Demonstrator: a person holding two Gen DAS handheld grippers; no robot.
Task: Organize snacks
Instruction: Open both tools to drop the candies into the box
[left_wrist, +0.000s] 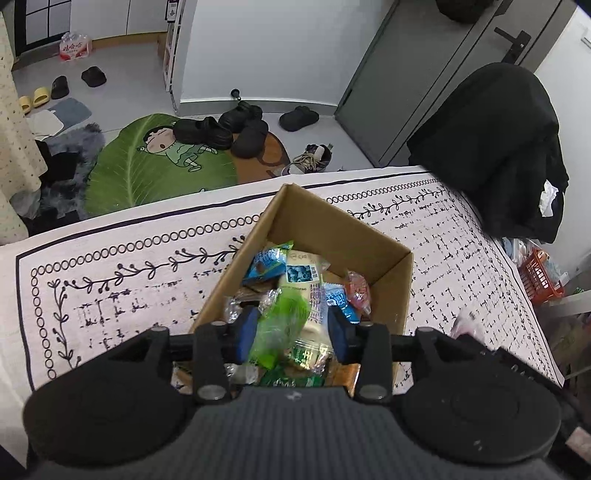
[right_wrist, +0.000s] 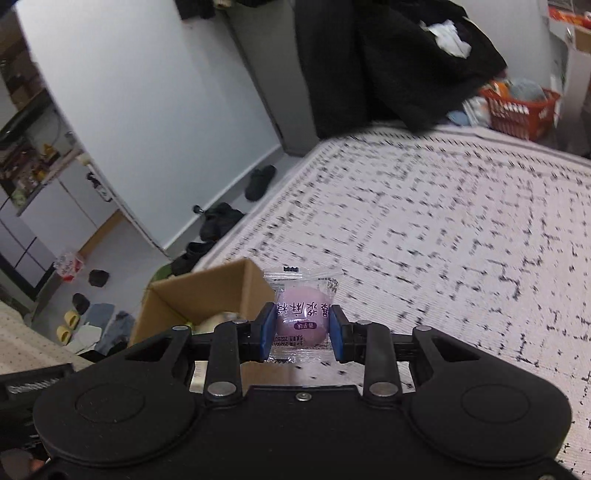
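Observation:
An open cardboard box (left_wrist: 332, 229) stands on the patterned tablecloth (left_wrist: 129, 277), holding several snack packets, among them a blue one (left_wrist: 267, 262) and a red one (left_wrist: 356, 290). My left gripper (left_wrist: 293, 328) hangs over the box, open. A blurred green packet (left_wrist: 280, 325) lies between its blue pads without being pressed from both sides. In the right wrist view, my right gripper (right_wrist: 302, 326) is shut on a clear packet with a round purple sweet (right_wrist: 303, 317), held above the cloth just right of the box (right_wrist: 207, 291).
A black garment (left_wrist: 491, 147) hangs over a chair at the table's far right, with an orange basket (left_wrist: 539, 277) below it. Beyond the table edge, dark shoes (left_wrist: 221, 129) and a green leaf rug (left_wrist: 155, 166) lie on the floor. Patterned cloth (right_wrist: 443, 221) stretches right of the box.

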